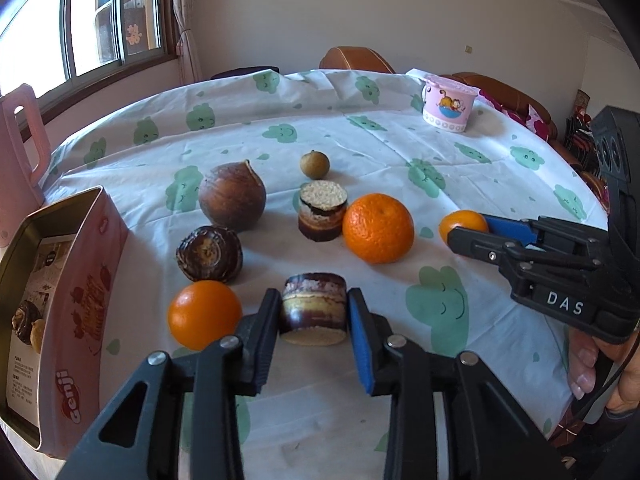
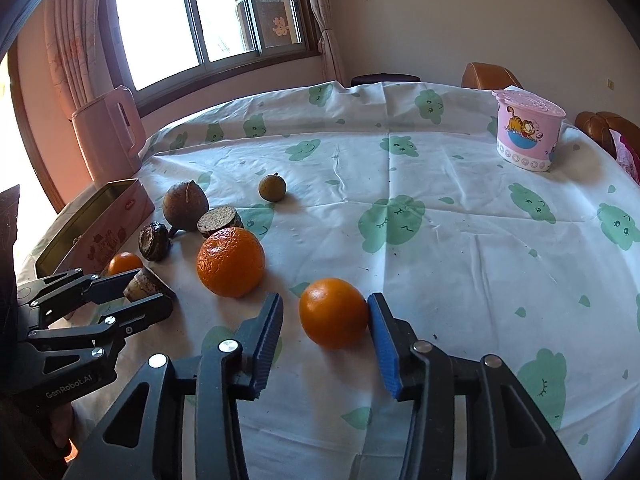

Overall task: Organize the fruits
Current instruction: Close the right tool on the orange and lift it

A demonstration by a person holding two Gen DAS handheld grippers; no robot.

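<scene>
Down at the bottom centre of the left wrist view, the left gripper [image 1: 314, 316] has its jaws closed in tight on a short brown cylinder piece [image 1: 313, 307], both pads pressed against its sides while it sits on the cloud-print tablecloth [image 1: 400, 152]. Just left of it lies a small orange [image 1: 204, 314], close beside the left finger. Above that, a dark ridged round fruit [image 1: 210, 254], then a big brown round fruit [image 1: 233, 196], and up by the middle a little greenish-brown fruit [image 1: 315, 165]. A second brown cylinder piece [image 1: 322, 212] stands upright at centre frame, touching the large orange [image 1: 378, 227] on its right. An open pink tin box [image 1: 60, 312] waits at the left edge. Over to the right wrist view: the right gripper [image 2: 325, 322] straddles another small orange [image 2: 334, 313] at lower centre; the blue right pad touches its skin, while a sliver of gap shows beside the left pad, so the grip is closed in but not fully firm. A pink cartoon cup [image 2: 526, 136] sits far off at the upper right, a pink jug [image 2: 110, 132] at the upper left.
</scene>
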